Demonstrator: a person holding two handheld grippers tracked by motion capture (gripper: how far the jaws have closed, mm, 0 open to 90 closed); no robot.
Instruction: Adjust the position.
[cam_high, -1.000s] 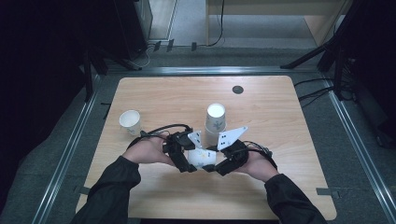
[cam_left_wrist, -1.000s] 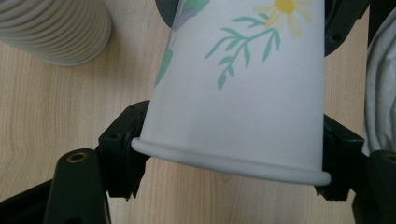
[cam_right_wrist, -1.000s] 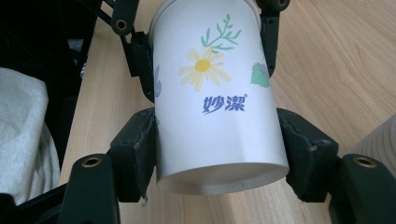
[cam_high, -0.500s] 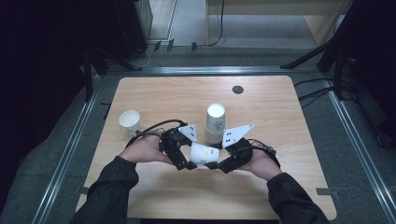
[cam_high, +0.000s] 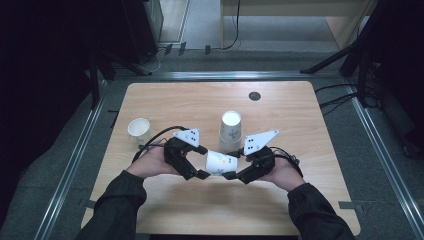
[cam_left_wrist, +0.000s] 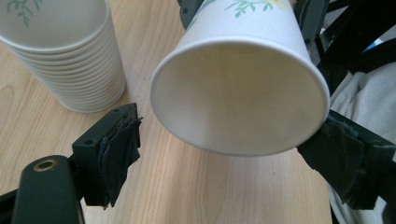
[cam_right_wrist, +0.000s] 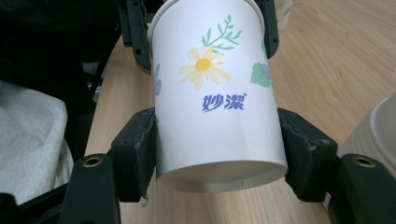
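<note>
A white paper cup (cam_high: 220, 162) with a flower print lies on its side just above the table between my two grippers. My right gripper (cam_right_wrist: 219, 156) is shut on the cup (cam_right_wrist: 215, 102) near its base, a pad pressed on each side. The cup's open mouth (cam_left_wrist: 238, 93) faces my left gripper (cam_left_wrist: 231, 156), which is open: its left pad (cam_left_wrist: 116, 144) stands clear of the rim and the other pad sits close by the rim's right edge. From above, the left gripper (cam_high: 200, 167) and right gripper (cam_high: 231, 169) meet at the cup.
A stack of upside-down paper cups (cam_high: 230, 131) stands just behind the grippers, also seen as the stack (cam_left_wrist: 60, 60) beside the left jaw. A single upright cup (cam_high: 139, 129) sits at the table's left. A small black disc (cam_high: 254, 96) lies near the far edge.
The left gripper has drawn leftward and the right one slightly rightward, so the hands stand a bit farther apart. The cup stays in the right gripper.
</note>
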